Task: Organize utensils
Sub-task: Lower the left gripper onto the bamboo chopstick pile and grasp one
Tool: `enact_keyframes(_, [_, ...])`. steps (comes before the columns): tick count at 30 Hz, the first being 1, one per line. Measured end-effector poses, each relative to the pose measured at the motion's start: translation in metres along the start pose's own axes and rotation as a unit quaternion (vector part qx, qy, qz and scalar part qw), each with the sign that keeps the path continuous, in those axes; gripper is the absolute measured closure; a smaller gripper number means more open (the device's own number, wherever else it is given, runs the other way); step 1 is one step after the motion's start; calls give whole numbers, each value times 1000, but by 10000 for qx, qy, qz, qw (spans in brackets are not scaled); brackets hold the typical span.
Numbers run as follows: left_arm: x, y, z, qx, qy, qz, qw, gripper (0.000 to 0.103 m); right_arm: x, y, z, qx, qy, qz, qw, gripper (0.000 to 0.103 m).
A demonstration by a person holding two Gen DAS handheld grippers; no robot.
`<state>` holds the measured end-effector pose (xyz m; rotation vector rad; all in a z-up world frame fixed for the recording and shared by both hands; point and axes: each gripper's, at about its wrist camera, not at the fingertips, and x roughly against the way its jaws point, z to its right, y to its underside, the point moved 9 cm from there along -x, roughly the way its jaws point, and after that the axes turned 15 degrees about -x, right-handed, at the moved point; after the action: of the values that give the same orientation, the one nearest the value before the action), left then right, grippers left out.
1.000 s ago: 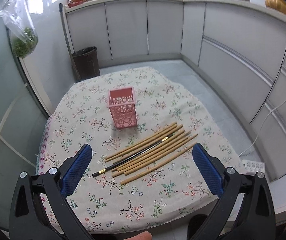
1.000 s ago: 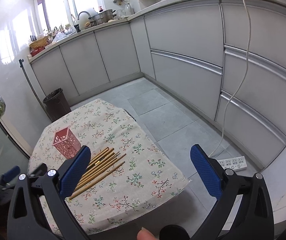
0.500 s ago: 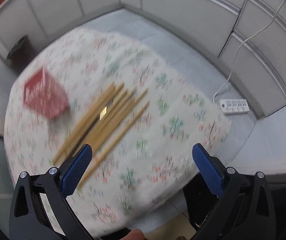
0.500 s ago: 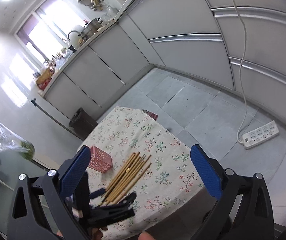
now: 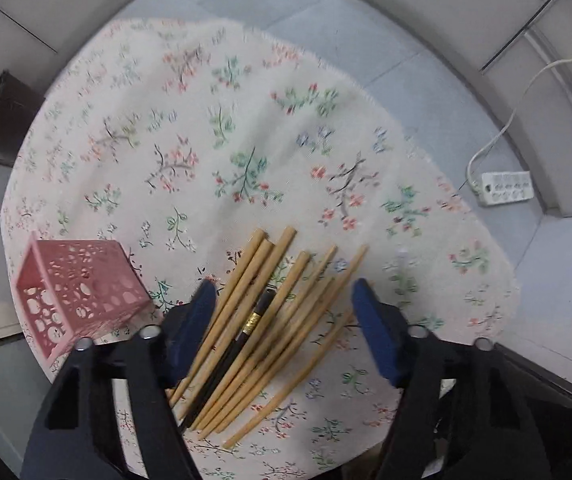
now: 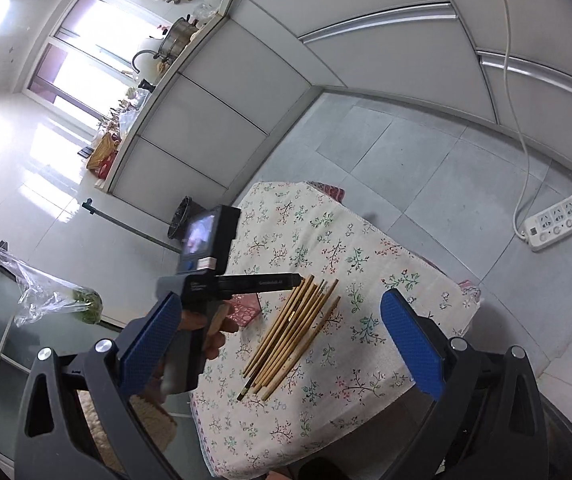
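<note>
The left claw (image 5: 282,320) points straight down, its jaws just closing in around the chopsticks (image 5: 274,312) but not yet pressing them. The bundle is pale bamboo sticks with one black, gold-banded stick among them, fanned on the floral worktop (image 5: 246,128), beside a pink perforated holder (image 5: 74,292). The right claw (image 6: 278,344) gapes wide, holding nothing.

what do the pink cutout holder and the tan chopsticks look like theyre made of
Pink cutout holder: probably moulded plastic, with an even matte colour and clean round holes. Tan chopsticks: likely bamboo or wood, with a pale, dull, unlacquered look.
</note>
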<state>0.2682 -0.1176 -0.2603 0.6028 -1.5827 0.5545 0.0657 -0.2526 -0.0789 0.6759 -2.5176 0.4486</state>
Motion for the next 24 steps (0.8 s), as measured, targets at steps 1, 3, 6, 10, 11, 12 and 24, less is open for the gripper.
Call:
enact_keyframes(1, [-8, -1, -2, -70, -66, -78, 9999, 40, -2, 0, 1, -38, -11, -58, 10000, 6])
enact_keyframes(3, [-15, -4, -7, -37, -63, -87, 9999, 45, -5, 0, 3, -109, -8, -157, 9998, 6])
enact_keyframes(6, [-22, -7, -15, 12, -141, -127, 9998, 55, -8, -1, 6, -123, 54, -169, 9998, 6])
enact_keyframes(10, [-29, -11, -27, 6, -348, -204, 9992, 67, -11, -1, 9, -130, 127, -197, 9996, 6])
enact_keyframes(11, [-31, -12, -29, 30, -375, -205, 9991, 68, -11, 0, 10, -136, 145, -205, 9996, 6])
enact_keyframes(12, [-32, -14, -32, 49, -400, -191, 9990, 68, -12, -1, 10, -139, 159, -211, 9996, 6])
enact_keyframes(24, [-64, -13, -42, 65, -296, -206, 9993, 70, -20, 3, 12, -124, 302, -324, 9989, 6])
